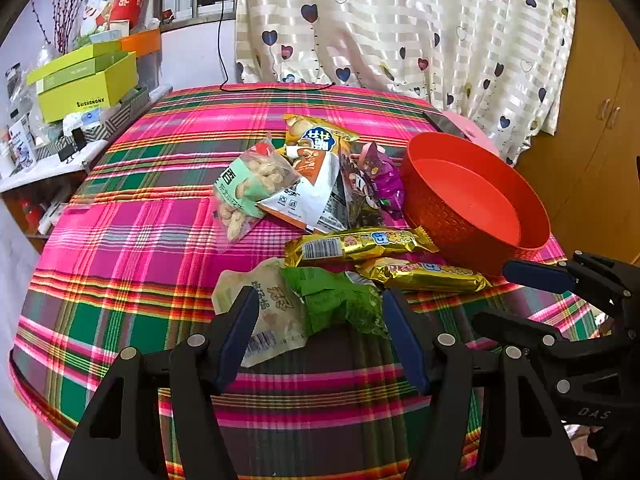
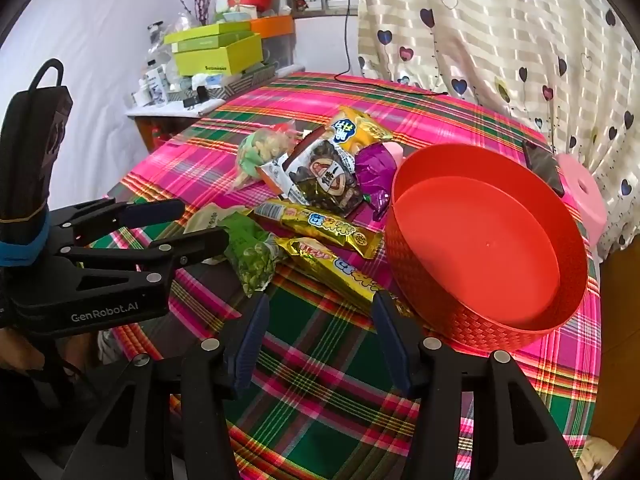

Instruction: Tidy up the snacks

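Left gripper (image 1: 320, 332): fingers (image 1: 236, 336) spread wide, empty, poised over green pack (image 1: 336, 300) and pale pack (image 1: 264, 312) near the counter's (image 1: 132, 248) front edge. Right gripper (image 2: 320, 336): fingers (image 2: 250, 340) released, empty, by near gold bar (image 2: 340, 272). Both gold bars, second (image 1: 360, 242), lie lengthwise left-right, ends toward red basket (image 1: 480, 208), at the right edge, empty. Farther back, mid-counter: heaped peanut bag (image 1: 248, 188), chip bags (image 1: 316, 176), purple pack (image 1: 384, 180).
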The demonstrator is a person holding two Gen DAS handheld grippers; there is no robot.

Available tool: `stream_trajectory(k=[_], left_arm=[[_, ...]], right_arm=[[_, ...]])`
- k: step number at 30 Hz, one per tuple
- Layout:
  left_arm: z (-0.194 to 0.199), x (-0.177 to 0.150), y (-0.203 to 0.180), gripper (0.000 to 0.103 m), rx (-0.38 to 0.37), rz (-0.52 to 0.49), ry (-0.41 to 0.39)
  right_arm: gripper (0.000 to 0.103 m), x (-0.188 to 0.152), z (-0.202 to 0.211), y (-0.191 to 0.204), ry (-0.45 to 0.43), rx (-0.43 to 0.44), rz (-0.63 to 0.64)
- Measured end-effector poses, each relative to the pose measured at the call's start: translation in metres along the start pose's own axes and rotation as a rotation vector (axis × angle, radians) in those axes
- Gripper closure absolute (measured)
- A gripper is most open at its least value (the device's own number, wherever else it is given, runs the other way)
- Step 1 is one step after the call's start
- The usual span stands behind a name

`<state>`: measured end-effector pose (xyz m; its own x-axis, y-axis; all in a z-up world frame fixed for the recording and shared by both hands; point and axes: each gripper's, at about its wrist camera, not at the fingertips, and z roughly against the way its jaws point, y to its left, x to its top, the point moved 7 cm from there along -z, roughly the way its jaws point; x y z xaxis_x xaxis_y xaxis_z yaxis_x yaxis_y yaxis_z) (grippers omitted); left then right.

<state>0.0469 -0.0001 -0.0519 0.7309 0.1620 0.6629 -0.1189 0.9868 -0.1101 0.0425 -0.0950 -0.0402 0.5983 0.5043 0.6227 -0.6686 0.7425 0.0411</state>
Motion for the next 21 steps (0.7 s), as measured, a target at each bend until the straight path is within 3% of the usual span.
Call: stream_trajectory(k=[21], left_arm=[[-0.0039, -0.0044, 0.0005, 0.038, 0.014, -0.004, 0.030]], right_arm=[[0.050, -0.0009, 0.0000, -0.0004, -0.003, 0.003, -0.003]])
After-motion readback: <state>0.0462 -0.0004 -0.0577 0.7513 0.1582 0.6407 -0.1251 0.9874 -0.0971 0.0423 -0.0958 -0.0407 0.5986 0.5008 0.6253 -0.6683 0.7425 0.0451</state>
